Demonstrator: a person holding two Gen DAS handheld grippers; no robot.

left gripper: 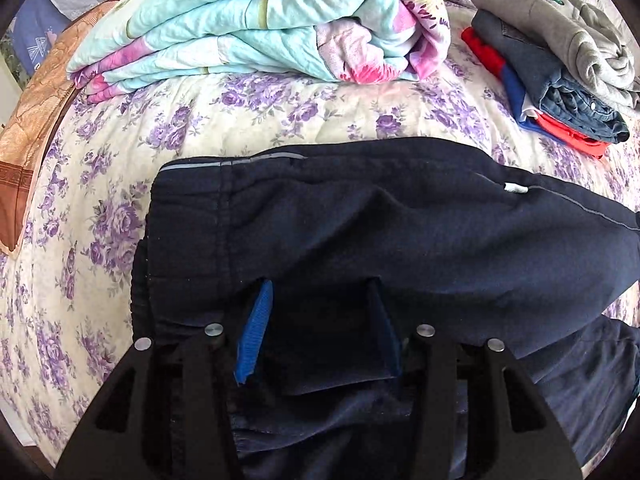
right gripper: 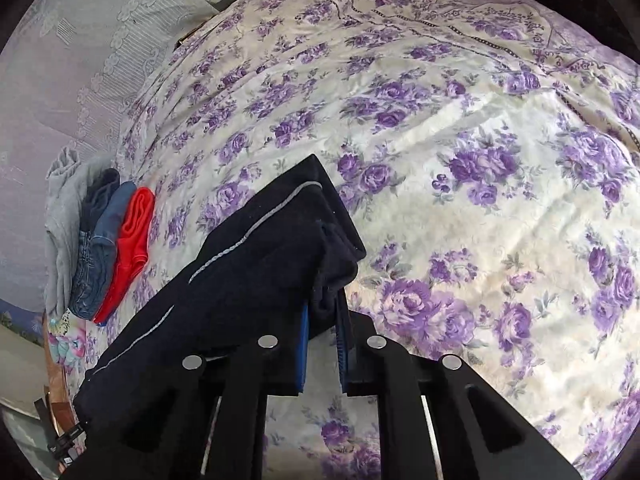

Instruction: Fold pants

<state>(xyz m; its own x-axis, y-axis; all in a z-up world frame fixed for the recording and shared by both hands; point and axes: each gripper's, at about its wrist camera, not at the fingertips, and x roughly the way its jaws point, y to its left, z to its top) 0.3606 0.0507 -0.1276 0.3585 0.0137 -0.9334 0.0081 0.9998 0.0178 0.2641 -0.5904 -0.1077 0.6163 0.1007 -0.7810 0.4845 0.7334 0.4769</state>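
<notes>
The dark navy pants (left gripper: 360, 220) lie across the flowered bedspread (left gripper: 100, 208), waistband to the left, with a thin grey side stripe. My left gripper (left gripper: 320, 304) is under the upper layer of the pants near the waist; cloth lies between its blue fingers (left gripper: 256, 328), which stand apart. In the right wrist view, my right gripper (right gripper: 322, 316) is shut on the leg-cuff end of the pants (right gripper: 256, 272) and holds it lifted above the bed.
A rolled turquoise and pink floral quilt (left gripper: 256, 28) lies at the back of the bed. A stack of folded clothes (left gripper: 560, 68), grey, denim and red, sits at the back right and also shows in the right wrist view (right gripper: 100, 248). Bare bedspread (right gripper: 480, 160) spreads beyond the cuffs.
</notes>
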